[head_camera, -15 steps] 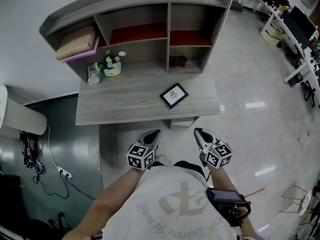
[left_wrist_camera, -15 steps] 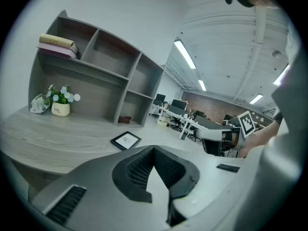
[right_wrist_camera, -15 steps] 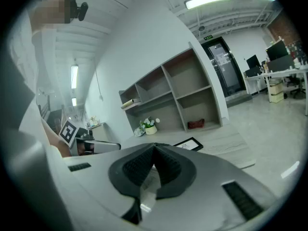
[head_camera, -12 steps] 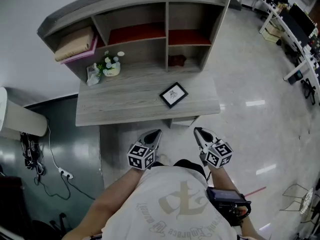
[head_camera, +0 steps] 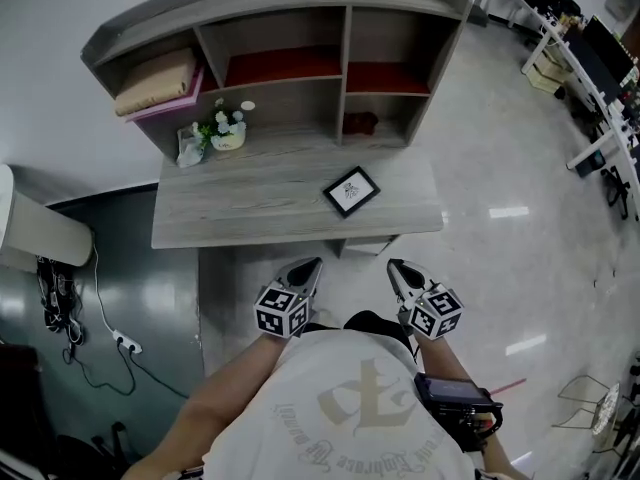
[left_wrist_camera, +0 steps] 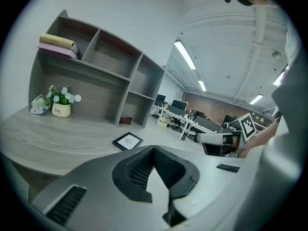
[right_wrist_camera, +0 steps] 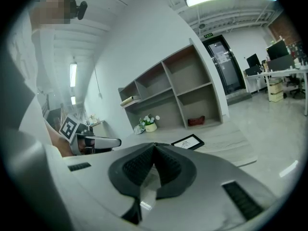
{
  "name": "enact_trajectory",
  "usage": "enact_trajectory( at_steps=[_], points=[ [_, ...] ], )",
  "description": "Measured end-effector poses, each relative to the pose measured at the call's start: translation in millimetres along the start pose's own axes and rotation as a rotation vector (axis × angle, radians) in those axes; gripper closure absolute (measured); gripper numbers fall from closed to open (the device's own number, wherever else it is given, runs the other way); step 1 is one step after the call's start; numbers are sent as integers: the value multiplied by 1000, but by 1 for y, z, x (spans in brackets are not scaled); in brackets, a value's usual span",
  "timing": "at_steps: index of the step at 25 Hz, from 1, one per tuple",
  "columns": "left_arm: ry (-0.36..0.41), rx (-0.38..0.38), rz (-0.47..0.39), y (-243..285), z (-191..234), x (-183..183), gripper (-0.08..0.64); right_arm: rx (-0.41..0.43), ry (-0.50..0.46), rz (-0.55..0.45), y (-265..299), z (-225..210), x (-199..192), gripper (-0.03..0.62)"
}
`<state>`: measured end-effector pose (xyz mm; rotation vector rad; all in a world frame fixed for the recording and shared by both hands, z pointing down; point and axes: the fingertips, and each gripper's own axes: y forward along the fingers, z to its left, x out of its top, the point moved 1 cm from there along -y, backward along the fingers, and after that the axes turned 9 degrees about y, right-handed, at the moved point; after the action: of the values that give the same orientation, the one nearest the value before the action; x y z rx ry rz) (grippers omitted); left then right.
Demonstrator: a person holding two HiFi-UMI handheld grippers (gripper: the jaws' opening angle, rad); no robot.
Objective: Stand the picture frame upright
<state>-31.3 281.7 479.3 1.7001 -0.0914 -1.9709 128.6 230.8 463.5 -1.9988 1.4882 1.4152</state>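
A small black picture frame [head_camera: 350, 191] lies flat on the grey wooden desk [head_camera: 260, 213], right of its middle; it also shows in the left gripper view [left_wrist_camera: 127, 140] and the right gripper view [right_wrist_camera: 187, 142]. Both grippers hang close to the person's body, well short of the desk's front edge. My left gripper [head_camera: 305, 268] is shut with nothing between its jaws. My right gripper [head_camera: 397, 266] is shut and empty too. Each gripper sees the other: the right gripper [left_wrist_camera: 202, 138] at the left view's right, the left gripper [right_wrist_camera: 113, 142] at the right view's left.
A shelf unit [head_camera: 340, 58] stands at the desk's back, with folded cloth [head_camera: 155, 83] top left and a small dark red thing [head_camera: 360, 123] in a lower compartment. A flower pot [head_camera: 225, 133] and a packet [head_camera: 188, 148] sit at the back left. Office desks [head_camera: 590, 58] stand far right.
The head view has shifted slightly, so the desk sits a little to the right in the picture. Both grippers stay in place and shut.
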Motion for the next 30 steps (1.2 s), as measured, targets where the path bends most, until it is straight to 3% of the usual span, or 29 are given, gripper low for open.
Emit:
enact_trajectory(
  at_steps=[17,30],
  points=[
    [-44,53,-17,-9,25,-2,548,29,-17,43,35,7,8,588],
    [-42,56,13,16,57,1,548,-1,19,49,69,-22,14,588]
  ],
)
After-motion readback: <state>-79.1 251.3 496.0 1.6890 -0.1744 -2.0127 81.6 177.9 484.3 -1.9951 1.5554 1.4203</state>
